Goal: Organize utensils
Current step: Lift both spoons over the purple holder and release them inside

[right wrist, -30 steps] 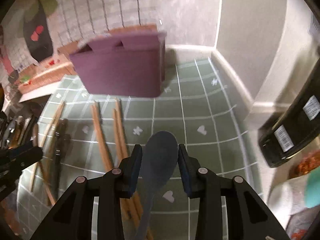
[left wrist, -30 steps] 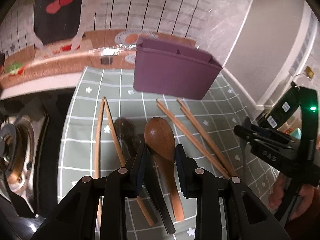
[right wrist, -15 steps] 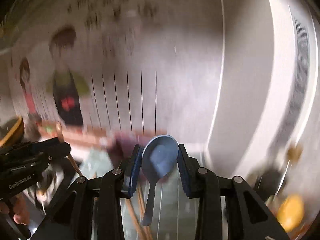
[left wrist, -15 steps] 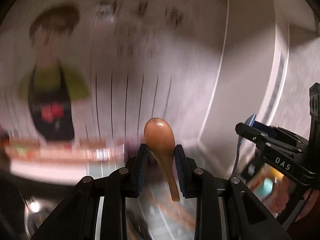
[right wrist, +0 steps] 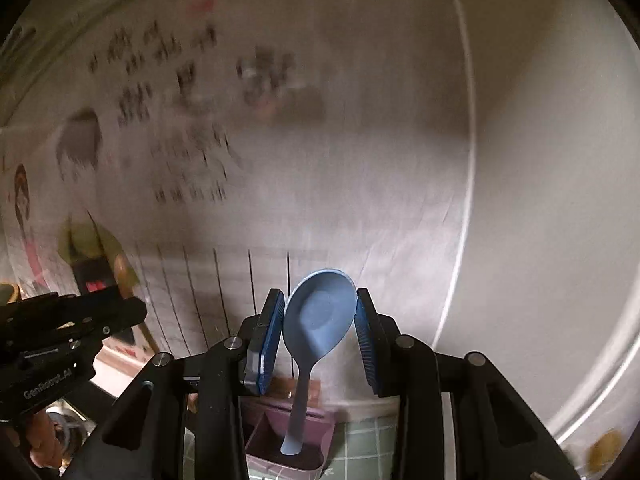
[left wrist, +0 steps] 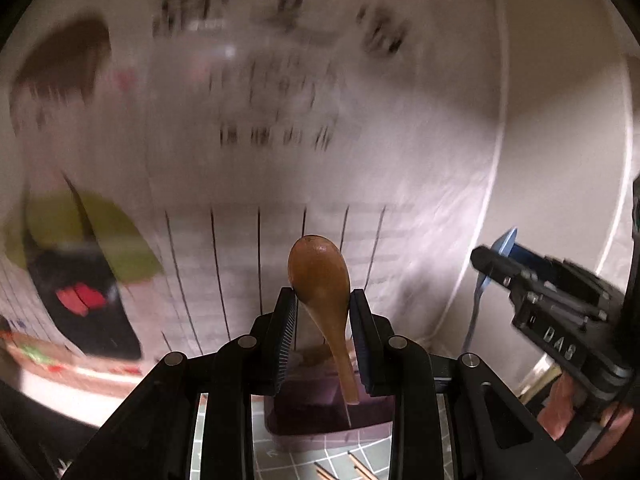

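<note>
My left gripper [left wrist: 322,312] is shut on a brown wooden spoon [left wrist: 324,284], bowl up, handle hanging over the purple utensil holder [left wrist: 320,412] below. My right gripper [right wrist: 320,320] is shut on a blue spoon [right wrist: 320,316], bowl up, its handle tip inside or just above a compartment of the purple holder [right wrist: 280,448]. The right gripper with its blue spoon [left wrist: 506,244] shows at the right of the left wrist view. The left gripper [right wrist: 68,320] shows at the left of the right wrist view.
Several wooden chopsticks [left wrist: 340,470] lie on the green checked mat [left wrist: 304,464] in front of the holder. A white wall with a blurred poster [left wrist: 260,120] fills the background. A corner trim [right wrist: 464,200] runs up on the right.
Both grippers have lifted their spoons off the mat and tilted up, handles now hanging over the purple holder. The view swung from the mat to the wall.
</note>
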Demonstrator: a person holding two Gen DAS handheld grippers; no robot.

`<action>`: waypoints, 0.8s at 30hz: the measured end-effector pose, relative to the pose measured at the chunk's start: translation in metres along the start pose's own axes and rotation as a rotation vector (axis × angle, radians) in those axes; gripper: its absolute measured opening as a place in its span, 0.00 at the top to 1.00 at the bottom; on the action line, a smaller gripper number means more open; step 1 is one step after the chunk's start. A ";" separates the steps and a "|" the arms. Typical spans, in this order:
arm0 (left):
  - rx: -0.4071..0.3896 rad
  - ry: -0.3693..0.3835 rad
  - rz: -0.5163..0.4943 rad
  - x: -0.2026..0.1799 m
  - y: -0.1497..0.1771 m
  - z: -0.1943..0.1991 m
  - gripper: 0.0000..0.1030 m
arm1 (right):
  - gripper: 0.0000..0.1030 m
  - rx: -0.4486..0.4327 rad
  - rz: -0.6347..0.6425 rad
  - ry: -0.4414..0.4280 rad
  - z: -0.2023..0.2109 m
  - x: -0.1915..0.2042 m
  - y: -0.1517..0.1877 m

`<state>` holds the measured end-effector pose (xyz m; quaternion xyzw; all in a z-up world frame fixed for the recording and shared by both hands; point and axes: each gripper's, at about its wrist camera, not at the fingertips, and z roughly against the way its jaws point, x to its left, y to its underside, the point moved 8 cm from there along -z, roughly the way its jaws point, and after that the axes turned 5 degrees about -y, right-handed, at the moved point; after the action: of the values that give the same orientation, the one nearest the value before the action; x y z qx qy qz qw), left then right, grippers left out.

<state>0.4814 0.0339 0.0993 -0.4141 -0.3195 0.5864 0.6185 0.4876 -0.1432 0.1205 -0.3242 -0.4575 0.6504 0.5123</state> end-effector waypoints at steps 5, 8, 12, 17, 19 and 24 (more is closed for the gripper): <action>0.086 -0.029 0.000 0.009 0.035 -0.053 0.72 | 0.68 0.098 -0.020 -0.024 -0.053 -0.002 0.048; 0.130 -0.032 -0.002 0.013 0.054 -0.077 0.72 | 0.68 0.130 -0.017 -0.018 -0.073 -0.003 0.065; 0.175 -0.022 0.021 0.014 0.072 -0.094 0.72 | 0.68 0.164 -0.025 -0.038 -0.089 -0.005 0.086; 0.224 -0.003 0.046 0.009 0.092 -0.109 0.72 | 0.67 0.231 -0.052 -0.071 -0.105 -0.005 0.113; 0.241 0.022 0.054 0.004 0.097 -0.113 0.72 | 0.66 0.250 -0.064 -0.082 -0.105 -0.004 0.121; 0.248 0.061 0.083 -0.008 0.096 -0.110 0.70 | 0.59 0.265 -0.061 -0.079 -0.096 -0.009 0.126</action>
<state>0.5328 0.0081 -0.0346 -0.3647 -0.2082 0.6337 0.6496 0.5292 -0.1336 -0.0325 -0.2139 -0.3969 0.7015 0.5520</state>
